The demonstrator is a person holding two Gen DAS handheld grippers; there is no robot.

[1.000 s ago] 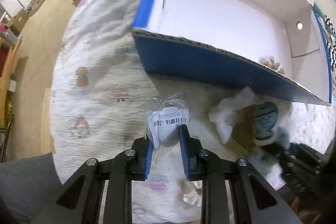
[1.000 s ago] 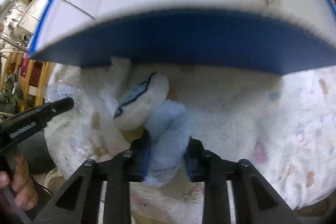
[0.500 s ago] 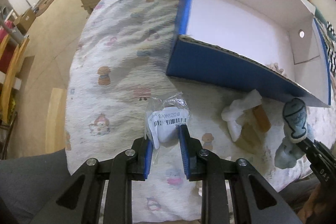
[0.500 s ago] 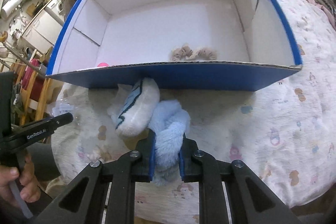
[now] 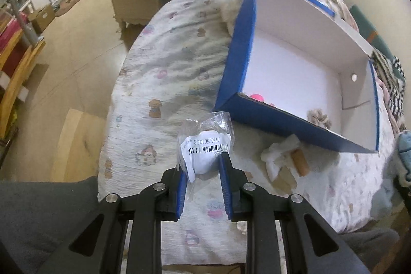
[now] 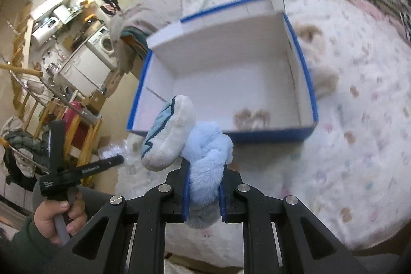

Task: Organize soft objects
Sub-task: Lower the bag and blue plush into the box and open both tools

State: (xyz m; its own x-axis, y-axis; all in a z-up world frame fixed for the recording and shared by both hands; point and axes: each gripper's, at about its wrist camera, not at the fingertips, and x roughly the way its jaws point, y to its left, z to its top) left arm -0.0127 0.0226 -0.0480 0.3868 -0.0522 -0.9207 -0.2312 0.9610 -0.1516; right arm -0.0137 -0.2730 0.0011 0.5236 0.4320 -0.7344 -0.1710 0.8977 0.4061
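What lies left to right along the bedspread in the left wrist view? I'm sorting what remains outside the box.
Bagged item with barcode label held in the left tool → crumpled white cloth → small tan block → blue plush toy at the right edge.

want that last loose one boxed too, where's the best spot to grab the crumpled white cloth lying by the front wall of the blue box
Grip the crumpled white cloth at its raised bunched middle, coming straight down from above. It lies slumped on the bedspread with no stiff edge to pinch from the side, and the blue box wall stands close behind it. A tan block rests against its right side, so probably close the fingers toward the left lobe to avoid catching it.
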